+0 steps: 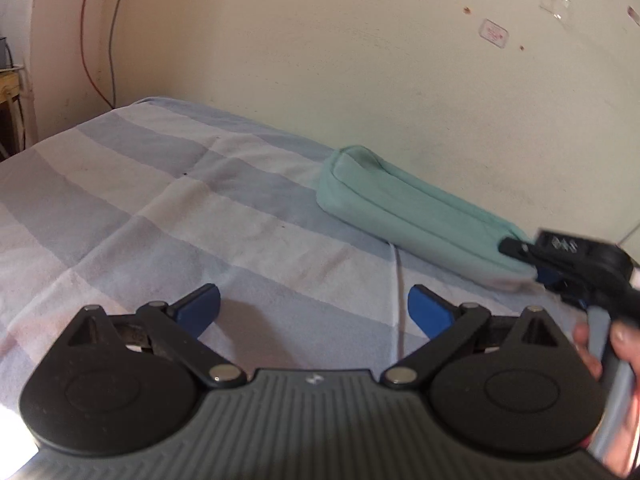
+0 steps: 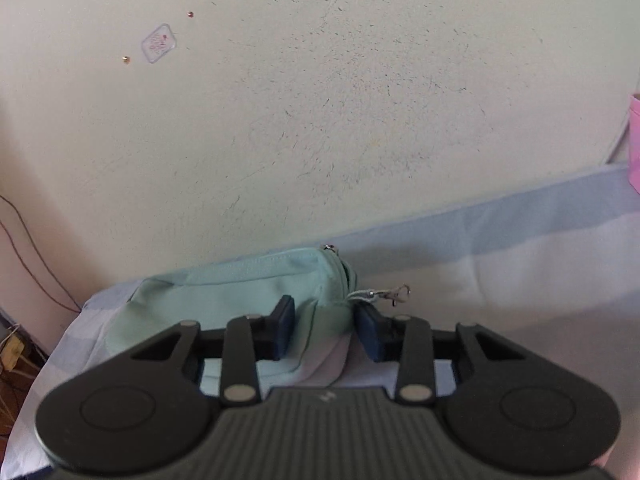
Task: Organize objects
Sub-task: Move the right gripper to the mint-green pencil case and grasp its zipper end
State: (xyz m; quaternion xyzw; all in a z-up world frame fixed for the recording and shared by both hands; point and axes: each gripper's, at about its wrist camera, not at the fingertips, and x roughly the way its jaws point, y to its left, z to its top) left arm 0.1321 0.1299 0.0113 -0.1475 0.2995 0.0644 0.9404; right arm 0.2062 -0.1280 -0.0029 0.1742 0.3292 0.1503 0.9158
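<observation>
A mint-green zip pouch (image 1: 404, 216) lies on the striped blue-and-white cloth (image 1: 160, 208) beside the wall. My left gripper (image 1: 314, 312) is open and empty, low over the cloth, to the left of the pouch. My right gripper (image 2: 325, 330) has its blue pads on either side of the pouch's near end (image 2: 324, 312), closed in on it. It also shows at the right in the left wrist view (image 1: 560, 264). The pouch's zipper pull and a small metal clasp (image 2: 394, 293) stick out past the right pad.
A cream wall (image 2: 320, 100) stands close behind the pouch. A pink object (image 2: 634, 140) is at the far right edge. Red and dark cables (image 1: 92, 40) hang at the left corner. A wooden stand (image 1: 10, 92) is beyond the cloth's left edge.
</observation>
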